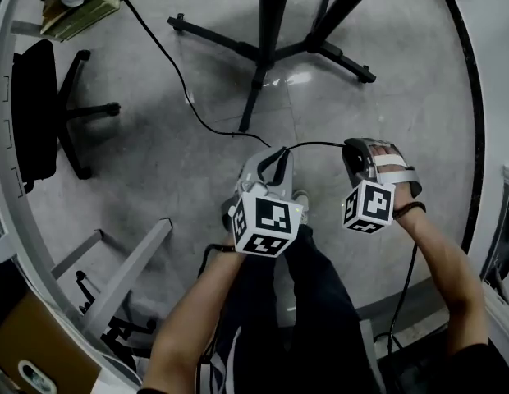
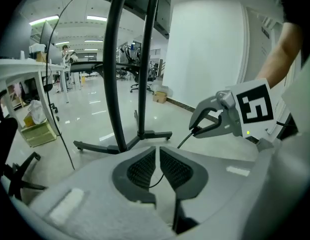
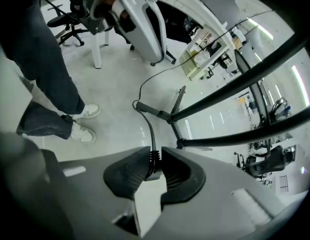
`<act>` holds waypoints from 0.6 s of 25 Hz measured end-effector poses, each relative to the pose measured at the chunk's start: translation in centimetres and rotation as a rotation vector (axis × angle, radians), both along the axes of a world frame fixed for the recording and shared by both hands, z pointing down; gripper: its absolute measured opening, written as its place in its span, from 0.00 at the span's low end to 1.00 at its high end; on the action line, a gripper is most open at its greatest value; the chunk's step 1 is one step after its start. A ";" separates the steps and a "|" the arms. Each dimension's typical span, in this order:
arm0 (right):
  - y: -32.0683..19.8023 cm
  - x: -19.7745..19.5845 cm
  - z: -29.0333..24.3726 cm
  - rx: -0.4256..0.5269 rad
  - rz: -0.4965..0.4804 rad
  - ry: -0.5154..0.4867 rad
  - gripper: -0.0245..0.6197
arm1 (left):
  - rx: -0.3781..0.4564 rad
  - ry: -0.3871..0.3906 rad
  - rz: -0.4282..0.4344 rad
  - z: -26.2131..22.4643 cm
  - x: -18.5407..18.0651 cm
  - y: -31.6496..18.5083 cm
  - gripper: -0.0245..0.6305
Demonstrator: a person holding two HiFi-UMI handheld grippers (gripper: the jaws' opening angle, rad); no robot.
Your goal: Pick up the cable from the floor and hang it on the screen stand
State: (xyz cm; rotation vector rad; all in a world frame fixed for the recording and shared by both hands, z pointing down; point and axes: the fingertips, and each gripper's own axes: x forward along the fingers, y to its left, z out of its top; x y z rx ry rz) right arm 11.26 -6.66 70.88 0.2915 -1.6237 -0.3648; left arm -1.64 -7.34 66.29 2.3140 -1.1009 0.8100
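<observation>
Both grippers are holding the cable (image 1: 316, 144) up off the floor (image 1: 156, 162), with a short span sagging between them and the rest trailing away across the floor past the screen stand (image 1: 269, 15). The left gripper (image 2: 158, 156) is pressing its jaws nearly together on the thin cord. The right gripper (image 3: 154, 160) is pinching the ribbed strain relief (image 3: 152, 155) at the cable's end, jaws partly spread around it. Risks as I'm judging them:

- The left grip is biting on a very thin section, so the cord is likely to slide through if the trailing length drags.
- That trailing length is running close by the stand's base legs (image 1: 213, 33), where it could catch and tug the end out of the right jaws.
- The slack span may be too short to drape over the stand without re-gripping.

The head view is showing the whole floor route of the cable and the office chair (image 1: 41, 113), but neither pinch. The left gripper view is showing the stand's uprights and the right gripper from the side. The right gripper view alone is showing the ribbed end seated between its pads, plus the person's shoes (image 3: 82, 132) near the loop.
</observation>
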 end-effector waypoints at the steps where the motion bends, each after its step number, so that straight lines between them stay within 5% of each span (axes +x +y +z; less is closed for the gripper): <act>1: -0.6 -0.3 -1.9 0.021 -0.014 -0.004 0.15 | 0.006 -0.001 0.003 -1.1 -0.2 -0.2 0.11; 15: -8.4 -1.3 -28.2 0.346 -0.104 -0.030 0.15 | 0.142 0.011 0.040 -15.8 1.0 -3.5 0.16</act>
